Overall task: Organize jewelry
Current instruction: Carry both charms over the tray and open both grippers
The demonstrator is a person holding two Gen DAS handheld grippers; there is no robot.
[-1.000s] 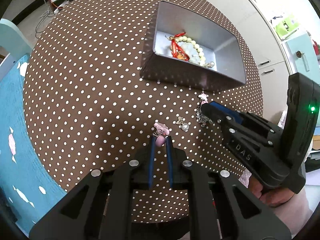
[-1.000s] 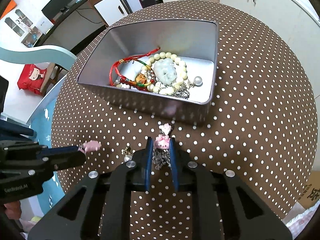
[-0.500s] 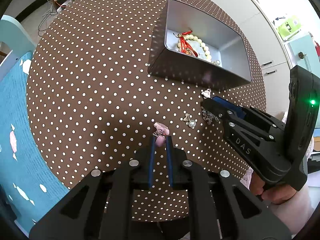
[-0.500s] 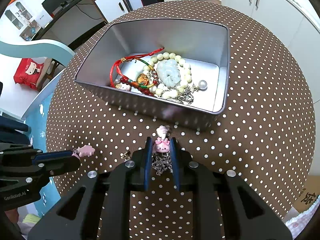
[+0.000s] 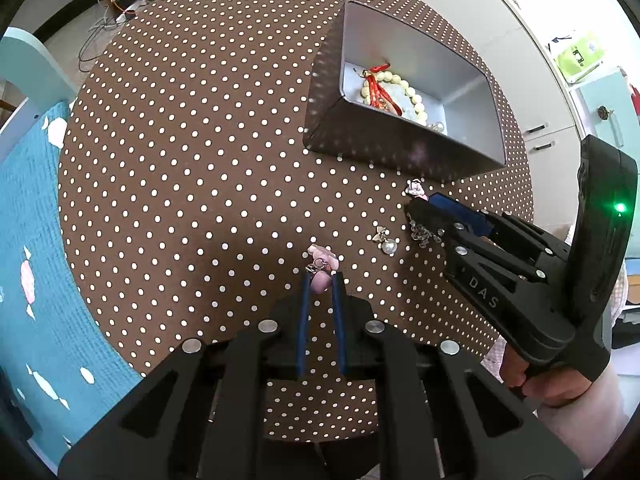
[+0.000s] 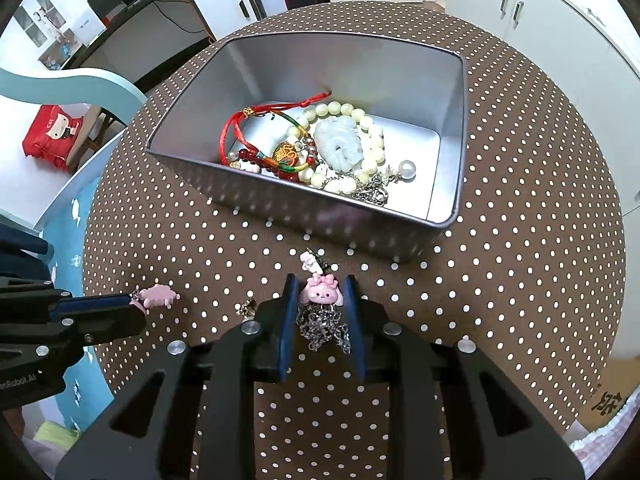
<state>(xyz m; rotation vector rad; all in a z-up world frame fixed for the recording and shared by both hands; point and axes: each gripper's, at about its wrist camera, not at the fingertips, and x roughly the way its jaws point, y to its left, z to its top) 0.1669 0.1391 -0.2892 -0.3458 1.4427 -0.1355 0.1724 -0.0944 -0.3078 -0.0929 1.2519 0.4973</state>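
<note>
1. Left gripper [image 5: 320, 280]: jaws clenched on a small pink charm [image 5: 321, 270], nipped by its lower end so the clasp and the rest stick out past the fingertips; it looks just clear of the dotted tablecloth [image 5: 180, 160], though contact cannot be ruled out
2. Right gripper [image 6: 322, 296]: jaws closed on a pink bunny charm [image 6: 321, 293], its silver chain [image 6: 326, 326] bunched between the blue pads behind it; gripping the solid charm probably gives a surer hold than loose links
3. Pearl earring [image 5: 386, 242] lies loose on the cloth between the two grippers, not yet collected
4. Metal tin [image 6: 280, 204] stands just beyond the right gripper, open side up, already holding a red cord bracelet [image 6: 256, 136], a pale bead bracelet [image 6: 360, 132] and a jade pendant [image 6: 340, 144]
5. Judgement: both charms are held ready for carrying into the tin; the right has the shorter way
</note>
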